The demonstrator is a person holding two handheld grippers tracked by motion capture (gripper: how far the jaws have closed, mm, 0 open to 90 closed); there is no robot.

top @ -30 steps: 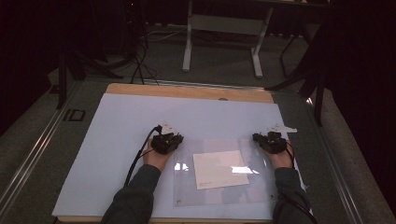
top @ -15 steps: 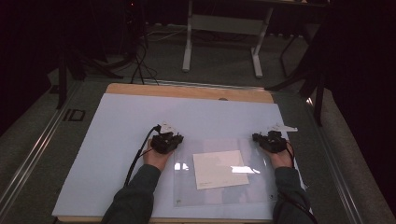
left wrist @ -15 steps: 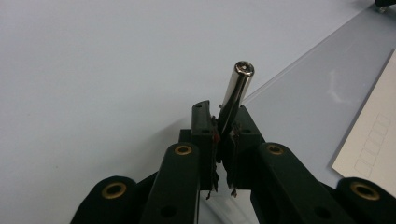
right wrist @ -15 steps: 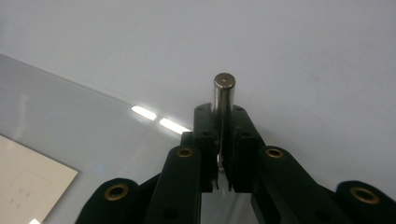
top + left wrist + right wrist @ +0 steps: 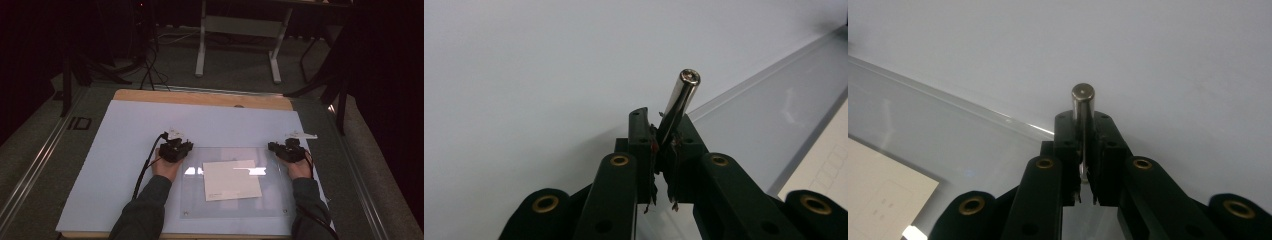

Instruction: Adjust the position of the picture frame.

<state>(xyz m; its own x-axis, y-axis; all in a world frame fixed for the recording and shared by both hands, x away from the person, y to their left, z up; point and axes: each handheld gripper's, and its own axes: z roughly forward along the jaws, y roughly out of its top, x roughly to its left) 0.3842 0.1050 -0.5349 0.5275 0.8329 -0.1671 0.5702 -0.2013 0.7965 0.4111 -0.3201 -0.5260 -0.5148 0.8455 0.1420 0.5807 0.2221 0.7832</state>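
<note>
A clear plastic sheet [image 5: 196,200] lies on the white board [image 5: 120,145], with a cream paper [image 5: 231,180] at its middle. My left gripper [image 5: 176,148] sits at the sheet's far left corner. My right gripper [image 5: 287,149] sits at its far right corner. In the left gripper view the jaws [image 5: 661,129] are shut on a shiny metal pin [image 5: 681,97] that tilts right, above the sheet's edge [image 5: 769,112]. In the right gripper view the gripper [image 5: 1082,122] is shut on another metal pin [image 5: 1082,102], upright beside the sheet's edge [image 5: 948,132].
The board rests on a wooden table [image 5: 200,98]. Behind it are a metal-legged frame [image 5: 236,30] and cables on the floor [image 5: 150,65]. A rail [image 5: 35,160] runs along the left. Bare board spreads left of and beyond the grippers.
</note>
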